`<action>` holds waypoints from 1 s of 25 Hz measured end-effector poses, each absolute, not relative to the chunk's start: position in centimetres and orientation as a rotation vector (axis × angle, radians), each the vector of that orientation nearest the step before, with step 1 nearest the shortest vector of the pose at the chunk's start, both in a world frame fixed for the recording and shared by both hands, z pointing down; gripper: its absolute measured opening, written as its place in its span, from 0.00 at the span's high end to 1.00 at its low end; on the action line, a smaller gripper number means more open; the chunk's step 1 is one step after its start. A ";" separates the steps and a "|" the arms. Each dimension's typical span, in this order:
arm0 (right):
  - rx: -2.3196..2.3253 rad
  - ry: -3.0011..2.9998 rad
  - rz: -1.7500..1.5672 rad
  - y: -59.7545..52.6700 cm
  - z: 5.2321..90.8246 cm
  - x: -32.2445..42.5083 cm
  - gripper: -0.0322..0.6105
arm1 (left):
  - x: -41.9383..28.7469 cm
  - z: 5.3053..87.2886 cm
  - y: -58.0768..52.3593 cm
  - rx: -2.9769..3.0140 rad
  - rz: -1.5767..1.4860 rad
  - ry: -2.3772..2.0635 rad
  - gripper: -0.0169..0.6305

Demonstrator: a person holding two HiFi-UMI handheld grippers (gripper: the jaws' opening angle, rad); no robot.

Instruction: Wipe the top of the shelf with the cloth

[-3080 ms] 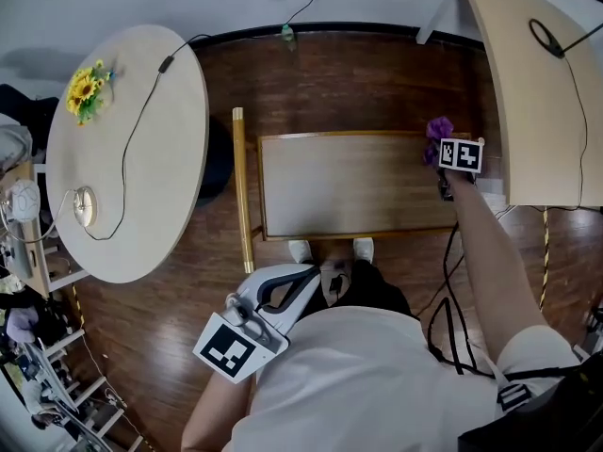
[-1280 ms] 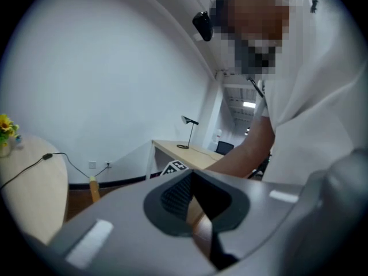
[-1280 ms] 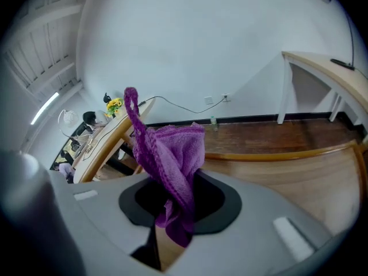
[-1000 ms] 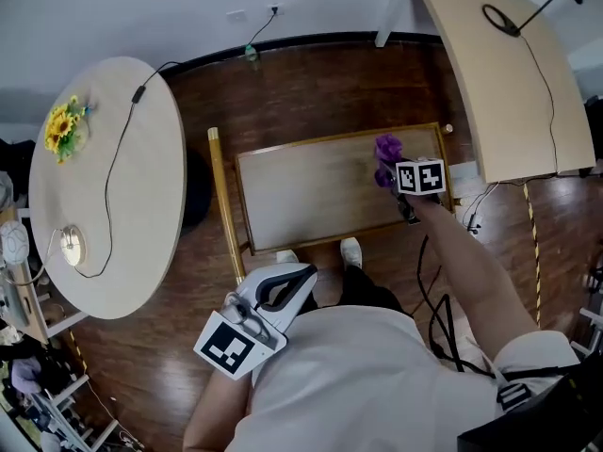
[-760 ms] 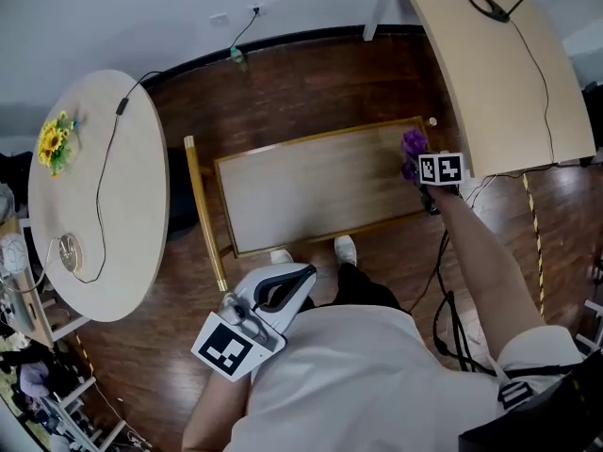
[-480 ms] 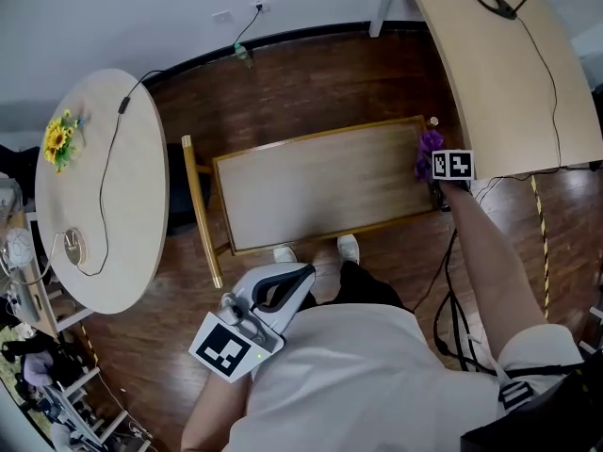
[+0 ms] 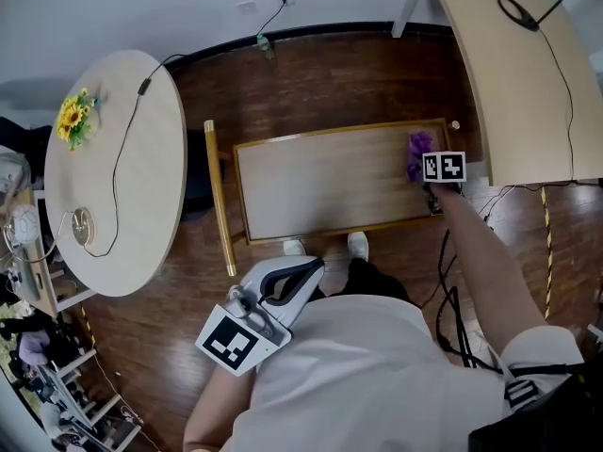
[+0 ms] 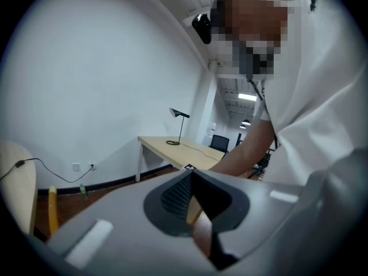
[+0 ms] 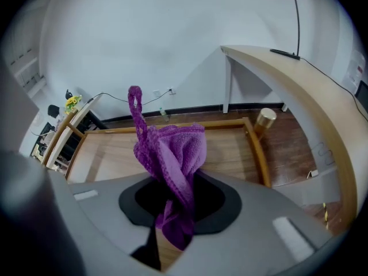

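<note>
Now | right gripper (image 9: 172,211) pinching purple cloth (image 9: 172,148) | over right end of shelf (image 7: 320,182) | left gripper (image 8: 192,206) pressed together, empty

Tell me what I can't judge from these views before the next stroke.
- Whether the cloth touches the shelf top: the head view looks straight down and the right gripper overlaps the cloth; in the right gripper view the gripper's body hides the cloth's lower end.
- Dust on the shelf top: too small to see in the head view.
- Anything under the shelf top: hidden by the top itself.
</note>
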State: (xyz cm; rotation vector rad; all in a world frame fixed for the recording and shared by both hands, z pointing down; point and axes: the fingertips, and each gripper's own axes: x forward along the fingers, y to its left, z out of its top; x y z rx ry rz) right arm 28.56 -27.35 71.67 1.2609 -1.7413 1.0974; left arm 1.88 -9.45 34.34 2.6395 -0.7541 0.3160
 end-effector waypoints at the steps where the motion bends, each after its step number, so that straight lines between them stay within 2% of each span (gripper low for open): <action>1: 1.247 -1.750 1.099 -27.3 71.6 27.3 0.79 | 1.4 34.2 -9.5 2.642 0.313 -0.759 0.95; 25: 0.837 -1.990 1.147 -22.0 70.8 -10.9 0.79 | -15.2 35.7 -5.1 2.582 0.260 -0.890 0.95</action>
